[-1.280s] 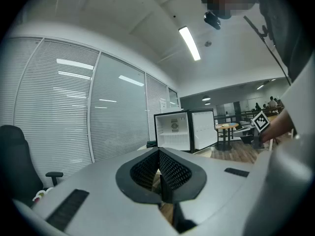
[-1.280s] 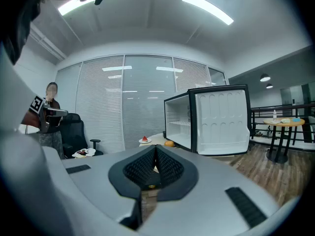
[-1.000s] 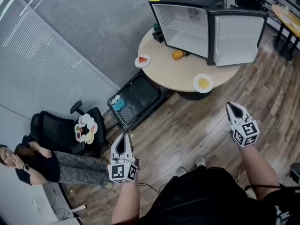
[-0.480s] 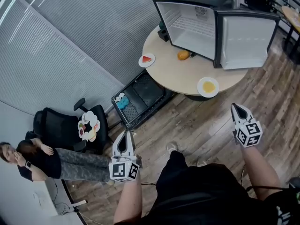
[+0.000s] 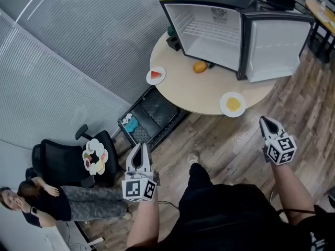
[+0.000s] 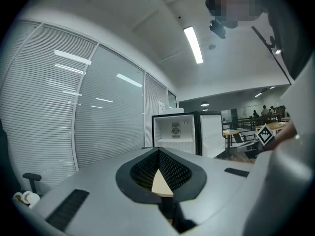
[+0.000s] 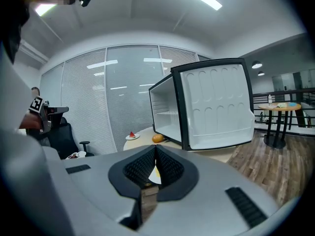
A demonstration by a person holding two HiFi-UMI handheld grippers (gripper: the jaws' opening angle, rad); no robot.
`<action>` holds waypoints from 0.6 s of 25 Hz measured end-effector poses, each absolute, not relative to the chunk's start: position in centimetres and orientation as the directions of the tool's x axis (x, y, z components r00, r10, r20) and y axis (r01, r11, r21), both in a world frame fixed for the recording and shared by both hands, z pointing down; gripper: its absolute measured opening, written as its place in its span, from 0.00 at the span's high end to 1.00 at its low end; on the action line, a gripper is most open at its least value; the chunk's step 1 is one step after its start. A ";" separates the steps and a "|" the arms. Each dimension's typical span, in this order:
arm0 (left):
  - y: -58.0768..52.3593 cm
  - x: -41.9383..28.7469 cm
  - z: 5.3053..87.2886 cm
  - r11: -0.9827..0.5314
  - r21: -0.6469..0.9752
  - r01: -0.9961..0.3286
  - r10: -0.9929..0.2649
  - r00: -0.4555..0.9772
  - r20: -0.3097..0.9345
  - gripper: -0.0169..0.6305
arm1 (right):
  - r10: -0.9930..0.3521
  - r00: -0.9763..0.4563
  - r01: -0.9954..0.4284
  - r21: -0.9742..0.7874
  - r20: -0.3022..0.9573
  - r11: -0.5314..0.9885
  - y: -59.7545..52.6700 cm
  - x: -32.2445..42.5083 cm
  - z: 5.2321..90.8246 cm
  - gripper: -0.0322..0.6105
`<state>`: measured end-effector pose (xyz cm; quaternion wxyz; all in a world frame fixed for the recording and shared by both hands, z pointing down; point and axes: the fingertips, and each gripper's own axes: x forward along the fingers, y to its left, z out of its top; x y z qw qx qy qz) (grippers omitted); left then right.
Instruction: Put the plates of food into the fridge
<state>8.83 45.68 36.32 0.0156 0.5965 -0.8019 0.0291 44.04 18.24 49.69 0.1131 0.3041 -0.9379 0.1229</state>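
Two plates of food stand on the round worktop, well apart: one plate with a red wedge near its left edge, one plate with yellow food at its near edge. One orange-coloured item lies loose on the worktop, just in front of the fridge. One fridge only, at the back of the worktop, with its door swung open to the right and its interior white. One black crate sits on the wood floor beside the worktop's base. One black office chair carries a cluster of small plates, number not clear. One seated person is at lower left. Two grippers, both over the floor and apart from the worktop: left gripper, jaws closed together with nothing between them; right gripper, jaws likewise closed, holding nothing.
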 end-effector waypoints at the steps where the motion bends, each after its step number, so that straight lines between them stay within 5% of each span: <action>1: 44.6 7.9 36.5 0.270 -0.027 -0.962 -0.960 -0.272 0.064 0.96 | -0.553 -0.779 -0.611 -0.158 0.296 0.776 18.0 43.7 49.9 0.94; 15: 28.3 -5.9 35.7 0.017 -0.026 -1.000 -0.996 -0.019 0.082 0.96 | -0.726 -0.586 -0.808 -0.188 0.360 0.558 11.5 35.3 51.4 0.94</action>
